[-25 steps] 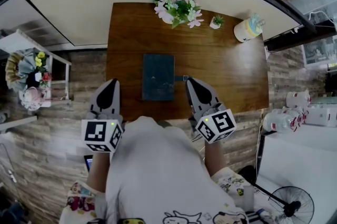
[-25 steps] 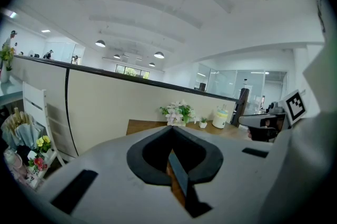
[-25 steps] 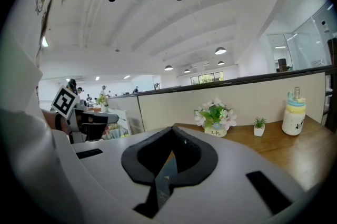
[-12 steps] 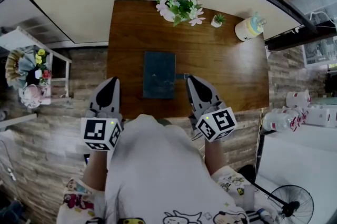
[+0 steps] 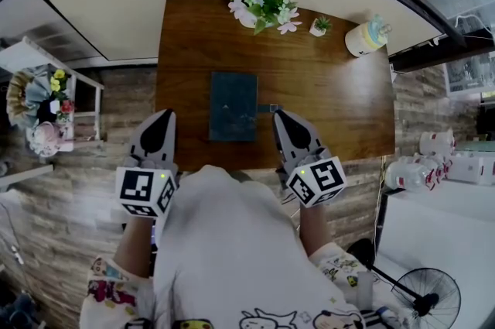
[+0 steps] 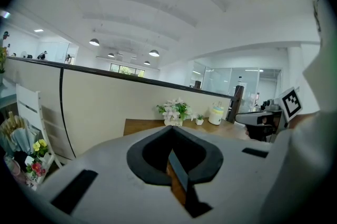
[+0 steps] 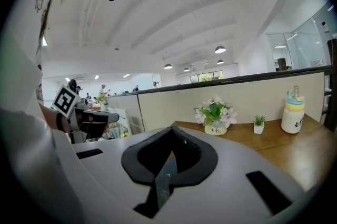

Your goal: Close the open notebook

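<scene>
A dark teal notebook (image 5: 233,107) lies closed and flat on the brown wooden table (image 5: 340,99), near its front edge. A small grey tab sticks out at the notebook's right side. My left gripper (image 5: 162,114) is shut and hovers off the table's front left corner, to the left of the notebook and apart from it. My right gripper (image 5: 278,116) is shut too, its tip over the table edge just right of the notebook. Neither holds anything. In the right gripper view the teal cover (image 7: 167,173) shows through the slot behind the closed jaws.
At the table's far side stand a flower arrangement (image 5: 261,4), a tiny potted plant (image 5: 318,29) and a pale yellow container (image 5: 365,41). A white rack with bouquets (image 5: 42,99) stands on the floor at the left. A fan (image 5: 421,304) sits at the lower right.
Nothing on the table has moved. Both grippers stay shut in about the same place; only the head view has drifted a little.
</scene>
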